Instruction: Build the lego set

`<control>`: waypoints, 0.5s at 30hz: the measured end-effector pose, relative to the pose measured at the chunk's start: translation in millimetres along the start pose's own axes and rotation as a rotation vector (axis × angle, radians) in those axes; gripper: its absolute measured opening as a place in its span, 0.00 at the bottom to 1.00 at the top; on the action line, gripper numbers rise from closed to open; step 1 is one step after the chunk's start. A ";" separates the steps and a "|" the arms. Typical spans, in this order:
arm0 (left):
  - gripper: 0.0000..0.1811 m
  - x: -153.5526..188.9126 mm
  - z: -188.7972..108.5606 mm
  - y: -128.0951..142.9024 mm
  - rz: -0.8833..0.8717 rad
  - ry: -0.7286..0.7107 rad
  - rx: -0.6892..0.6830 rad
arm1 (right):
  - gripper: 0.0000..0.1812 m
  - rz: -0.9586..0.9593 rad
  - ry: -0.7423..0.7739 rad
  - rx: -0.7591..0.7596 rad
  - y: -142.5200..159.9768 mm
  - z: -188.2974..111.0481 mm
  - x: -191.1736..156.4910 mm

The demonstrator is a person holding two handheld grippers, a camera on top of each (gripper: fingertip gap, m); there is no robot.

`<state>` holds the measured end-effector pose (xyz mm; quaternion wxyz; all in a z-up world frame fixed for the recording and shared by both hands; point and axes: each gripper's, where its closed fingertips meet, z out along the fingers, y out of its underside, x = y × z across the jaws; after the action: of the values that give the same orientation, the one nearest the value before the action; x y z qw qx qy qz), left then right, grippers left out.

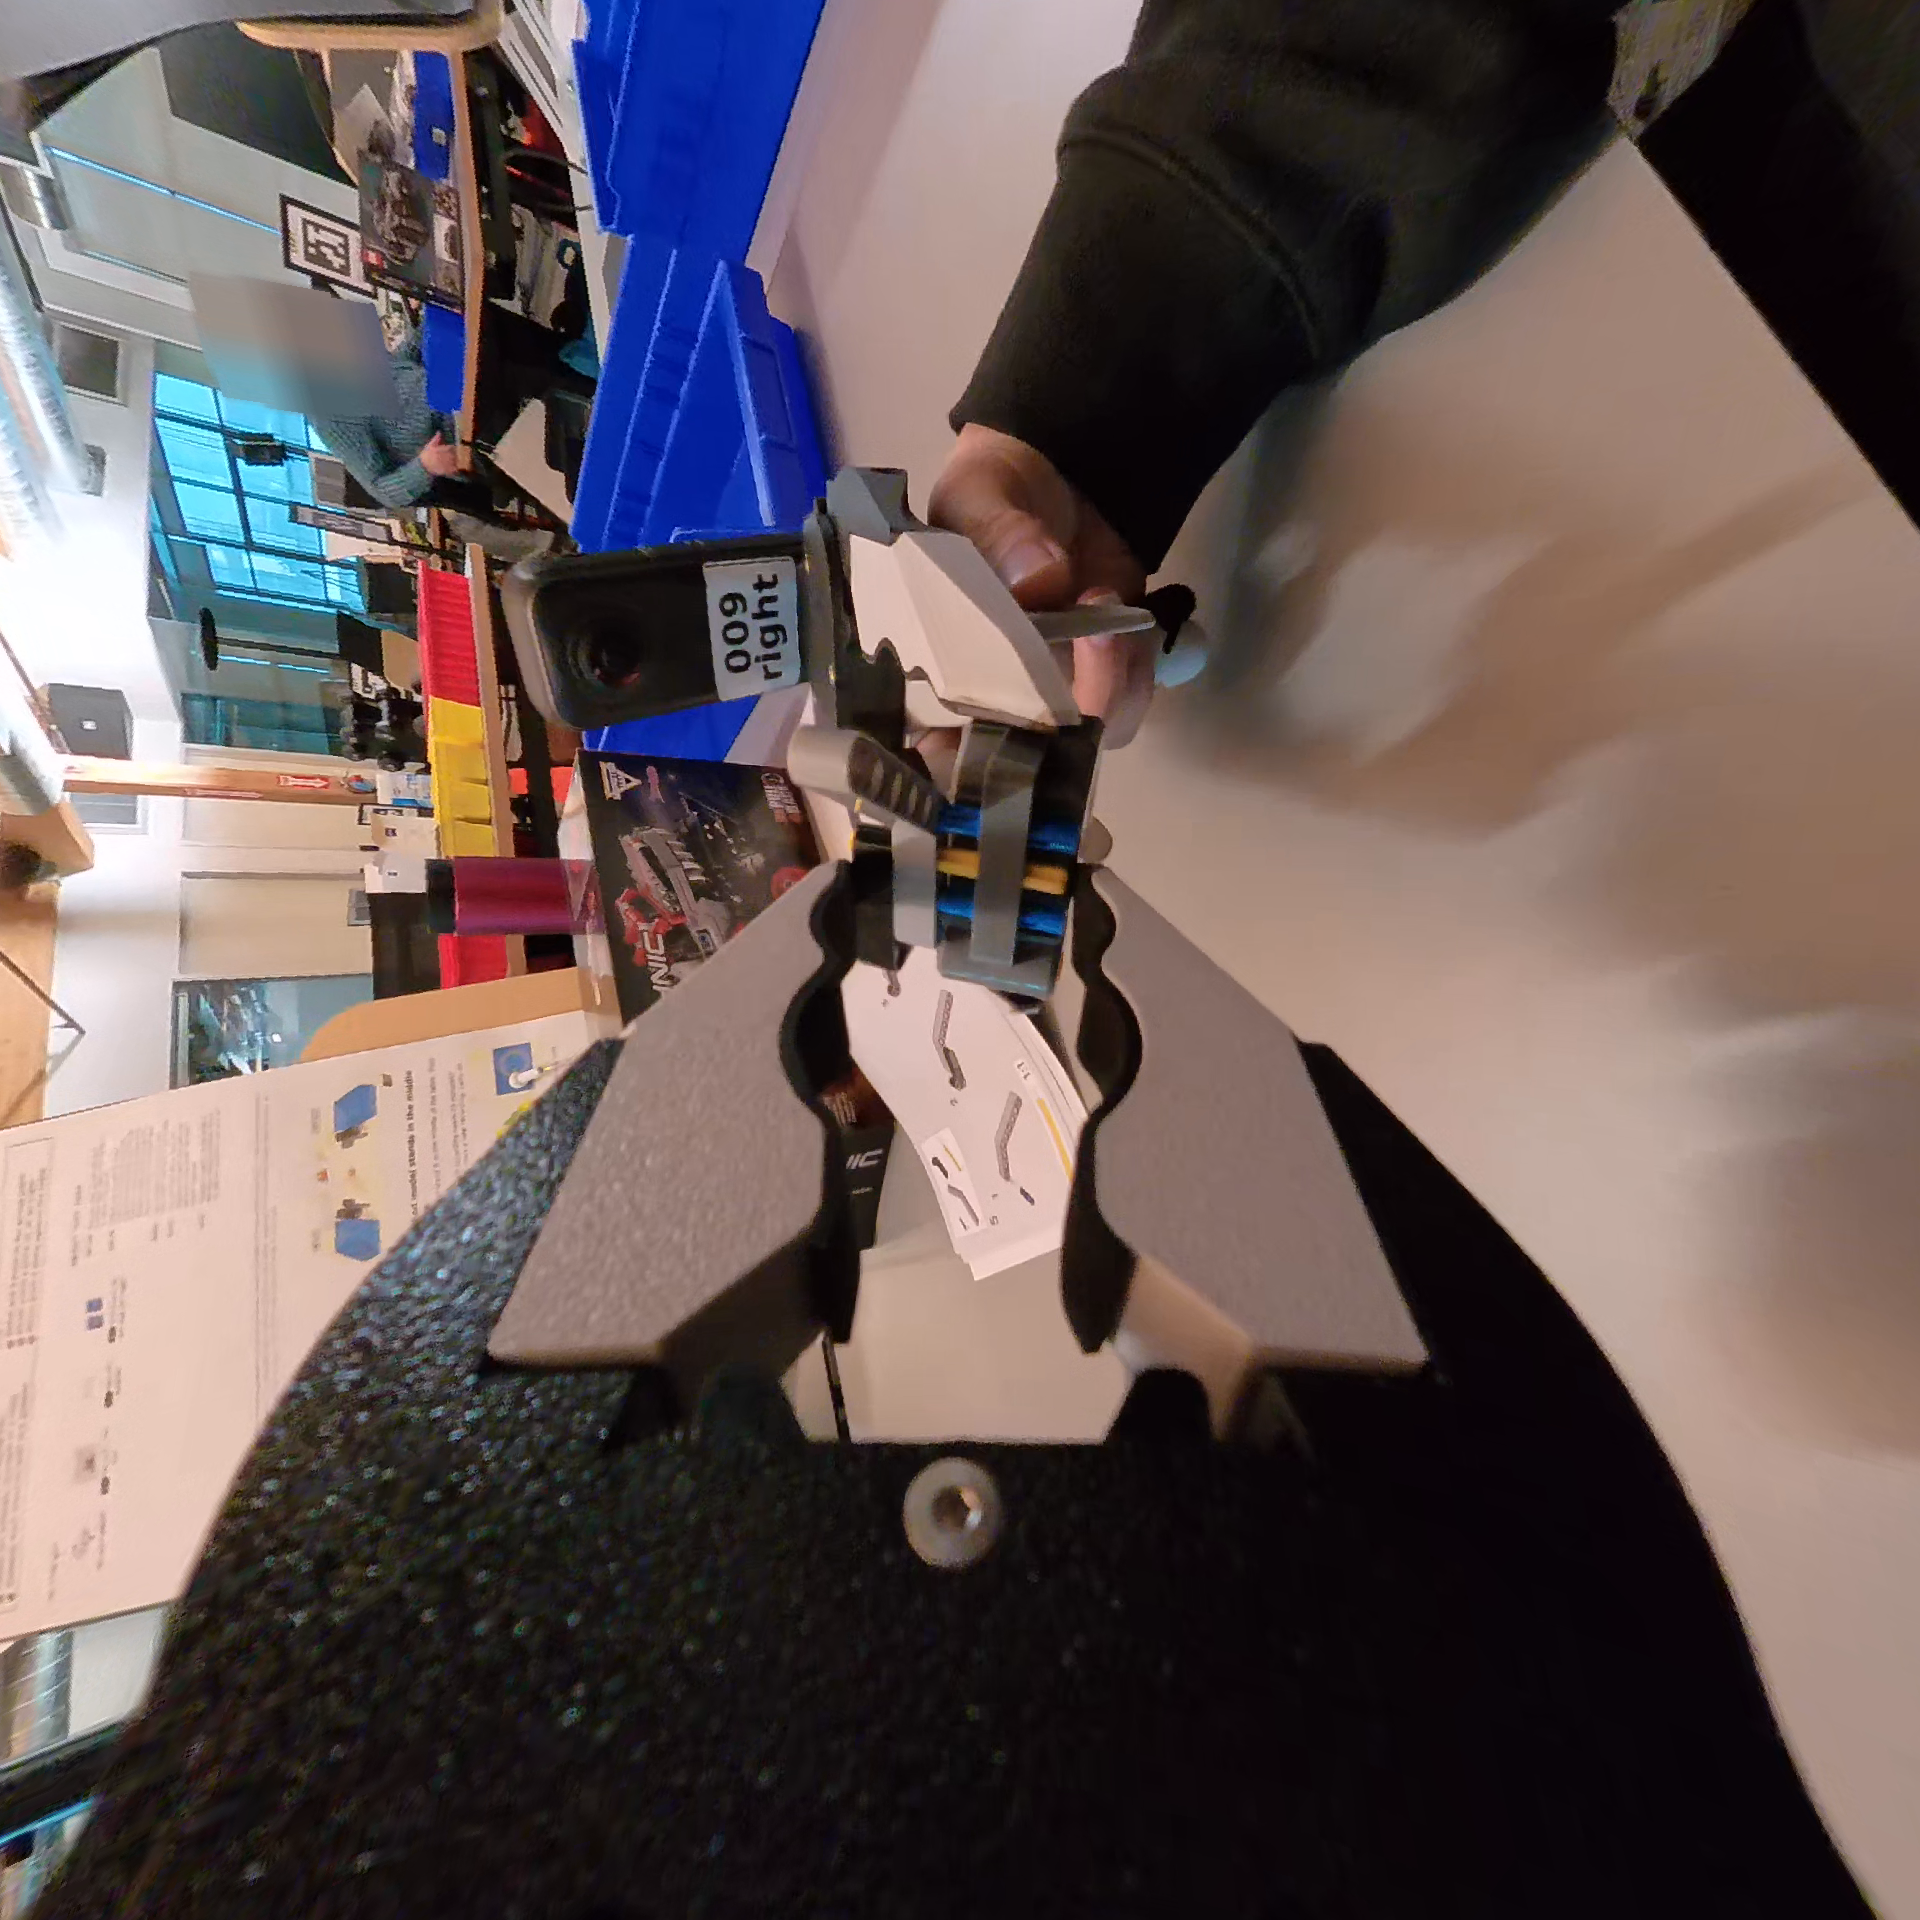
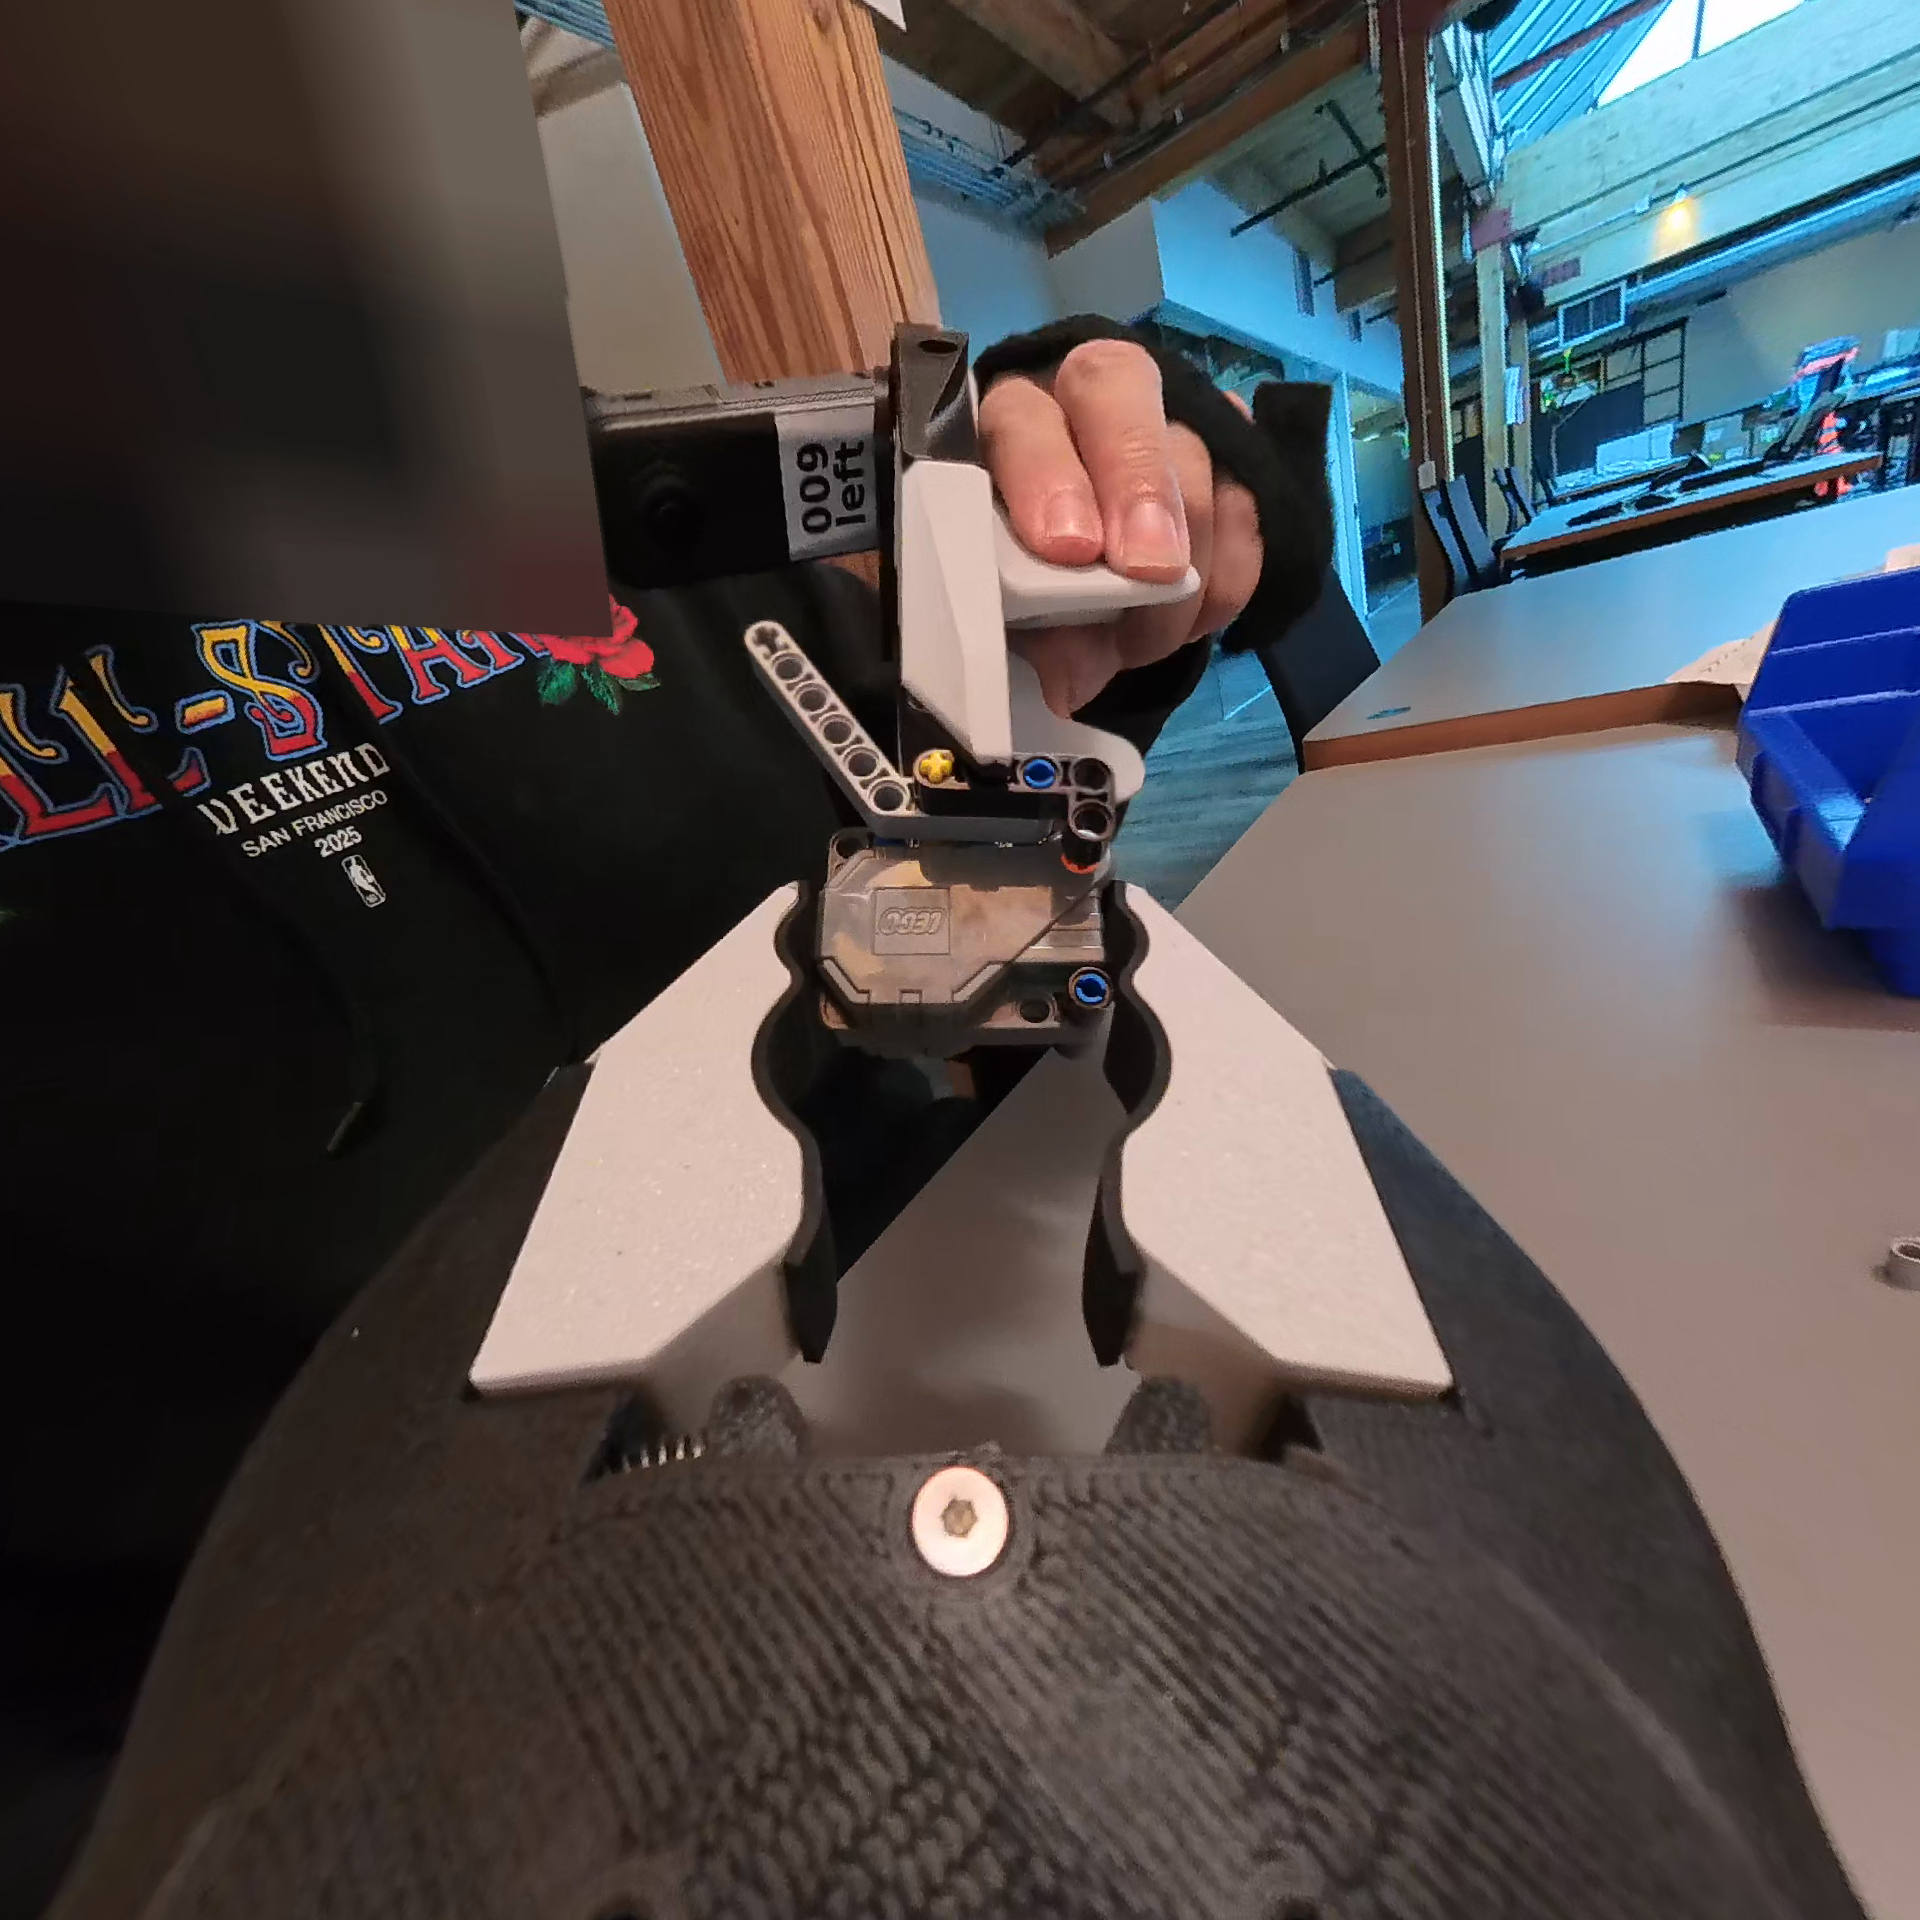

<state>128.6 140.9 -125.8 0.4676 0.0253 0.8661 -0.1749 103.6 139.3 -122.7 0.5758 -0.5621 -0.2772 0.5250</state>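
A lego assembly is held in the air between both grippers. In the right wrist view it shows a grey motor block (image 2: 951, 940), a black beam with blue pins (image 2: 1023, 777) and a light grey angled beam (image 2: 821, 717). My right gripper (image 2: 961, 935) is shut on the motor block. In the left wrist view the assembly (image 1: 987, 873) shows grey, blue and yellow parts, and my left gripper (image 1: 961, 899) is shut on it. The right gripper (image 1: 914, 748) meets it from the far side. The left gripper (image 2: 966, 743) grips the black beam from above.
The grey table (image 2: 1558, 1039) lies below. An open instruction booklet (image 1: 987, 1122), the set's box (image 1: 707, 862) and a printed sheet (image 1: 208, 1299) lie on it. Blue bins (image 1: 707, 312) stand at its far side, one in the right wrist view (image 2: 1839, 769). A small metal ring (image 2: 1903, 1262) lies loose. Only a small space, under 4 cm, lies between the two pairs of fingers.
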 end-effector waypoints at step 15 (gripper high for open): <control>0.22 -10.8 1.7 12.3 -0.056 -0.070 -0.033 | 0.30 -0.099 0.161 0.056 -13.4 -5.8 20.0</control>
<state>138.5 153.2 -121.2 0.4929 -0.0128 0.8524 -0.1742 118.7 157.9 -116.8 0.6367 -0.5719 -0.2427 0.4567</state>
